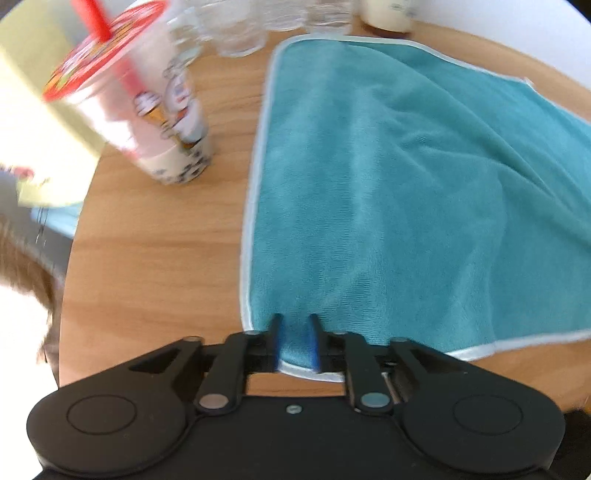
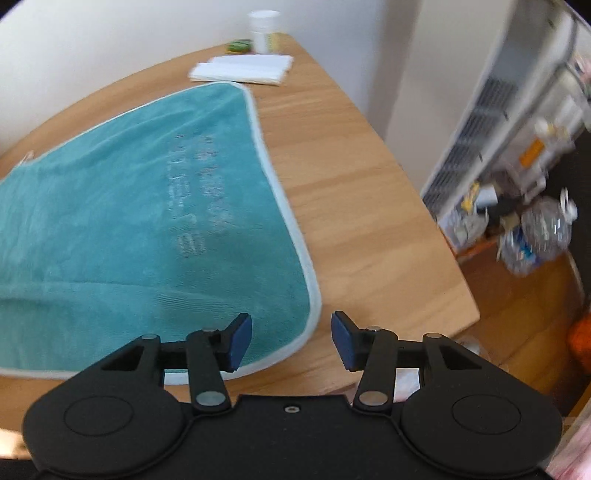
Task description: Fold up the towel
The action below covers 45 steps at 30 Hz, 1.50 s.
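On a wooden counter (image 1: pixel 155 258), a teal towel (image 1: pixel 388 192) with a pale bound edge lies spread almost flat, a few soft ridges running across its pile and faint lettering showing in the right wrist view. Its near edge hangs close to the counter's front.

Left tongs (image 1: pixel 294 343) sit at the towel's near left corner, their blue pads drawn narrow with the pale hem and a fold of teal cloth pinched between them. Right tongs (image 2: pixel 291 341) hover at the towel's near right corner with their pads spread wide, the left pad over the cloth, the right one over bare wood, nothing gripped.

Left of the towel stands a plastic drink cup (image 1: pixel 147 110) with a red lid, a red straw and cartoon print, apart from the cloth. Clear bottles or glasses (image 1: pixel 258 22), blurred, crowd the far edge behind it.

Beyond the towel's far right corner lies a folded white cloth (image 2: pixel 242 69), just beside the hem; whether it touches is unclear. Farther back stands a small white jar (image 2: pixel 264 29), with a small green object (image 2: pixel 240 45) beside it.
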Motion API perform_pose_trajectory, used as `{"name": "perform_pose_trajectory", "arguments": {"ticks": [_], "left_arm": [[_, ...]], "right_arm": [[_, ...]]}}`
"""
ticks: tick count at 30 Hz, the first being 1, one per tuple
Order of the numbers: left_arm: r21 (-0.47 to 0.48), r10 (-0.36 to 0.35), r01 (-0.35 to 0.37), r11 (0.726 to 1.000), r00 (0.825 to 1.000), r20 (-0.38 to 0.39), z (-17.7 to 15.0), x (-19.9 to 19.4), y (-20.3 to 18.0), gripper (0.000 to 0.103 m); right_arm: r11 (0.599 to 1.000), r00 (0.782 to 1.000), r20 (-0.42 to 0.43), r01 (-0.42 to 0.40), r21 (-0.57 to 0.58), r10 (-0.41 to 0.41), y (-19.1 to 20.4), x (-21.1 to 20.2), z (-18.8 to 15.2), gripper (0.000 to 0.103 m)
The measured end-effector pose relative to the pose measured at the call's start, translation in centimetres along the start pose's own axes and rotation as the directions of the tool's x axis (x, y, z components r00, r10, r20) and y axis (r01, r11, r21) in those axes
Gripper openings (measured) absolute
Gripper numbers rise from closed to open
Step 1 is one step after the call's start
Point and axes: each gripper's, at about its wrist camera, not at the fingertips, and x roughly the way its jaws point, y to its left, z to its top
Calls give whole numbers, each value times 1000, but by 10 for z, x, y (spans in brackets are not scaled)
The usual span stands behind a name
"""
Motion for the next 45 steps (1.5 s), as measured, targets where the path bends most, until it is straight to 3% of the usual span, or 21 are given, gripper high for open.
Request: {"name": "perform_pose_trajectory", "arguments": {"ticks": [2,10,13,15,16,17,19,20,21,24,28,40,45], "left_arm": [[-52,-20,20,998,1000,10,-1,-2,5,45],[-193,-69,68,979,998,5,-5,1,13,45],[-207,-70,69,976,998,3,-4,1,12,45],[-215,-72,71,974,997,7,-3,1,11,45],[-218,-72,72,973,997,9,-2,2,11,44],[-210,-63,64,976,998,10,-1,4,9,42],[-188,-40,42,981,999,11,3,4,2,36],[-188,-42,44,981,999,17,3,3,1,23],[-188,-42,45,981,999,20,3,3,0,12],[-147,-20,23,989,1000,22,4,4,-7,5],[-47,41,-41,998,999,7,-2,0,-23,4],[-37,50,-54,998,993,-107,-30,-9,-30,4],[-61,58,-65,996,992,-116,-33,-11,-25,6]], "right_arm": [[999,1000,-3,-11,34,12,-7,1,0,53],[995,999,-4,-46,84,47,-16,2,0,51],[992,998,-11,-63,108,65,-19,1,-2,45],[990,997,-14,-73,122,76,-20,0,-4,32],[990,997,-15,-76,120,78,-20,0,-5,32],[991,997,-20,-75,107,77,-17,0,-5,31],[993,996,-31,-79,87,81,-13,2,-4,13],[993,995,-36,-85,81,88,-12,3,-3,8],[993,995,-41,-92,76,95,-10,4,-3,7],[993,995,-43,-90,73,93,-9,5,-1,2],[993,996,-46,-77,90,82,-17,4,-1,2],[999,998,-64,10,42,-7,-32,0,2,2],[999,999,-45,15,44,-13,-35,-5,3,11]]}}
